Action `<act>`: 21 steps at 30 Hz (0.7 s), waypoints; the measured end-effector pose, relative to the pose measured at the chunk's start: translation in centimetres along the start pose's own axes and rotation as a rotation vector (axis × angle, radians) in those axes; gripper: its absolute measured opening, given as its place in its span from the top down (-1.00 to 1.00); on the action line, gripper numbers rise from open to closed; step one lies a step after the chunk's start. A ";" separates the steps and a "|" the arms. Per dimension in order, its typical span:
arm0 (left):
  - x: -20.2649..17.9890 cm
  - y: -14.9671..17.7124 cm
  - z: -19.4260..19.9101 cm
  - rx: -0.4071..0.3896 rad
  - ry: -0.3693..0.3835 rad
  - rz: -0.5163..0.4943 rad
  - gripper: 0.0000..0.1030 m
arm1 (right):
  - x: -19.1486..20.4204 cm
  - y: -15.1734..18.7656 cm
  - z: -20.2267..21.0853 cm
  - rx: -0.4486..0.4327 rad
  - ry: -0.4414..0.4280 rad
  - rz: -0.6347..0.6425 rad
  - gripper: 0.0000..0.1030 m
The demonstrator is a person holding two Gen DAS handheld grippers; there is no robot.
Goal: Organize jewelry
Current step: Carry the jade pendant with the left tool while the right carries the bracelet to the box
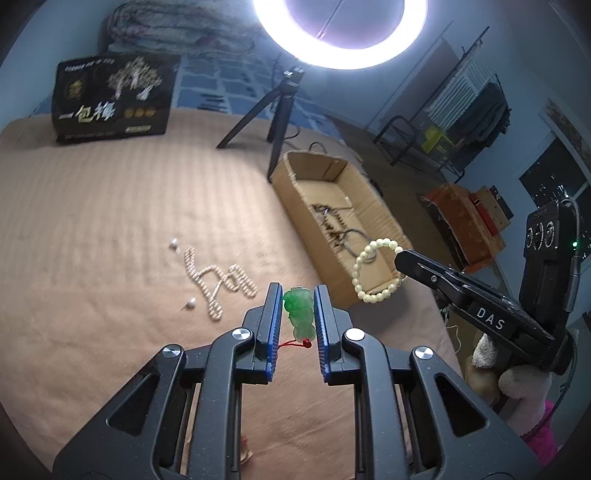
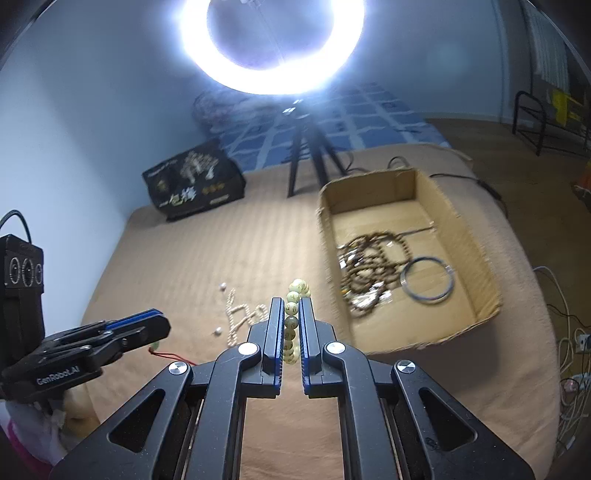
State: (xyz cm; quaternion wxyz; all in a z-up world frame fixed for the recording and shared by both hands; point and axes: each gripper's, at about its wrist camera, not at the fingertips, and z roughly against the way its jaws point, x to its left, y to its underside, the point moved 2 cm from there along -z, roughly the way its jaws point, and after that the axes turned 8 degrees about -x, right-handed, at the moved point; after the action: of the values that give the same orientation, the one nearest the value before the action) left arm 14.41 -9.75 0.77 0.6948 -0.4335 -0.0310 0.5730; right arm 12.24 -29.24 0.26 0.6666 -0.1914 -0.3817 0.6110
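Observation:
My left gripper [image 1: 297, 291] is shut on a green jade pendant [image 1: 299, 314] with a red cord [image 1: 297, 344] hanging below it, held above the tan bedspread [image 1: 110, 229]. My right gripper [image 2: 291, 301] is shut on a cream bead bracelet [image 2: 293, 321]; in the left wrist view that bracelet [image 1: 373, 269] dangles from the right gripper [image 1: 400, 258] over the cardboard box's near corner. The open cardboard box [image 2: 443, 206] holds dark bead strings [image 2: 365, 273] and a metal bangle [image 2: 428, 280]. A pearl necklace [image 1: 218, 280] and two loose pearl earrings [image 1: 173, 243] lie on the bedspread, left of the left gripper.
A ring light [image 1: 340, 33] on a black tripod [image 1: 277, 114] stands behind the box. A black printed bag [image 1: 110, 99] sits at the far left. Cables [image 2: 565, 343] trail off the bed's right edge, and a rack [image 1: 417, 140] and orange boxes [image 1: 465, 221] stand on the floor.

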 end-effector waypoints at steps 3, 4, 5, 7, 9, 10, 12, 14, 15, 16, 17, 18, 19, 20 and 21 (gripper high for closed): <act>-0.8 -0.9 -0.5 -0.012 0.016 0.003 0.69 | -1.5 -0.7 0.4 -0.018 0.013 -0.024 0.88; -0.9 -1.2 -0.7 -0.015 0.021 0.005 0.69 | -1.9 -0.9 0.6 -0.023 0.017 -0.028 0.88; -1.2 -1.6 -1.0 -0.019 0.029 0.008 0.69 | -2.3 -1.0 0.7 -0.027 0.023 -0.031 0.88; -1.9 -2.1 -1.3 -0.024 0.043 0.008 0.69 | -3.2 -1.4 1.0 -0.039 0.037 -0.038 0.88; -2.6 -2.7 -1.7 -0.029 0.051 -0.003 0.69 | -4.1 -1.8 1.1 -0.048 0.052 -0.045 0.88; -3.3 -3.1 -2.0 -0.031 0.055 -0.015 0.69 | -4.4 -1.9 1.1 -0.051 0.057 -0.049 0.88; -4.2 -3.5 -2.3 -0.035 0.060 -0.029 0.69 | -5.4 -2.2 1.1 -0.056 0.071 -0.059 0.88; -5.1 -4.1 -2.7 -0.039 0.071 -0.039 0.69 | -6.1 -2.5 1.1 -0.060 0.087 -0.065 0.88; -5.7 -4.5 -3.0 -0.042 0.077 -0.046 0.69 | -6.5 -2.6 1.0 -0.062 0.095 -0.069 0.88; -6.2 -4.7 -3.2 -0.043 0.083 -0.051 0.69 | -6.8 -2.6 1.0 -0.062 0.100 -0.072 0.88; -6.4 -4.8 -3.5 -0.044 0.086 -0.053 0.69 | -7.0 -2.7 0.9 -0.062 0.105 -0.074 0.88; -7.0 -5.0 -3.8 -0.044 0.092 -0.058 0.69 | -7.3 -2.7 0.8 -0.061 0.111 -0.077 0.88; -7.3 -5.1 -4.1 -0.043 0.095 -0.061 0.69 | -7.7 -2.8 0.7 -0.059 0.119 -0.081 0.88; -7.6 -5.2 -4.5 -0.042 0.098 -0.065 0.69 | -7.9 -2.8 0.6 -0.058 0.124 -0.084 0.88; -7.9 -5.3 -4.8 -0.041 0.100 -0.066 0.69 | -8.2 -2.8 0.5 -0.056 0.129 -0.090 0.88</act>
State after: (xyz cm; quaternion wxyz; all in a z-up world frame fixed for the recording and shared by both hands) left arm 18.34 -18.83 4.73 0.7052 -0.4745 -0.0220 0.5265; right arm 14.09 -37.78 0.37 0.7110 -0.2317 -0.3629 0.5559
